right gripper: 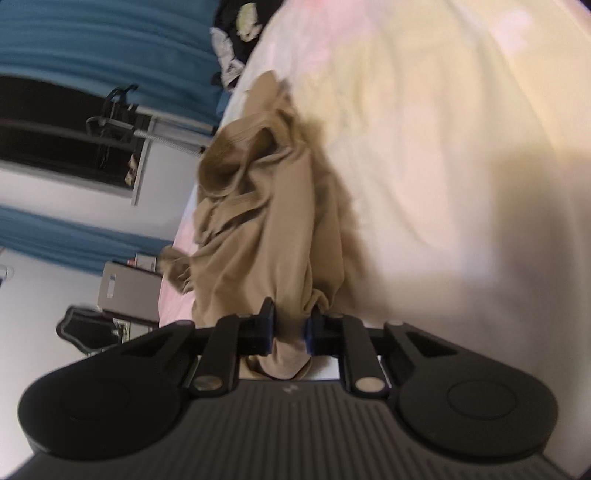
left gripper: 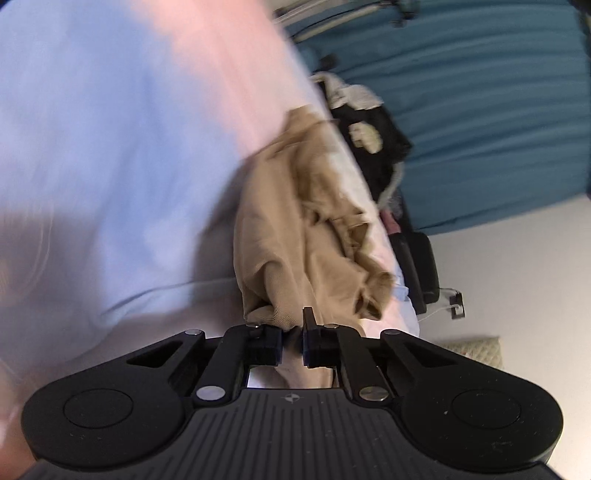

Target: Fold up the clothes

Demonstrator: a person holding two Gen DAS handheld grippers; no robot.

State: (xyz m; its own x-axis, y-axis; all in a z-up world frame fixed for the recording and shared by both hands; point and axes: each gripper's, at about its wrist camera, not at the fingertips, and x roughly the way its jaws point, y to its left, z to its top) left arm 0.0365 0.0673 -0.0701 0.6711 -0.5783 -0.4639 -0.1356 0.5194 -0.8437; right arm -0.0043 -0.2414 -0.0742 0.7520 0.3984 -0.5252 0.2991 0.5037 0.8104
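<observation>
A tan garment lies bunched and stretched over a pale bedsheet. My left gripper is shut on one end of it, with cloth pinched between the jaws. In the right wrist view the same tan garment trails away from my right gripper, which is shut on another bunched end. The cloth hangs crumpled between both grips. Both views are tilted and motion-blurred.
The bedsheet fills most of the right wrist view. A heap of black and white clothes lies at the bed's far edge, also in the right wrist view. Blue curtains, a white wall and dark furniture stand beyond the bed.
</observation>
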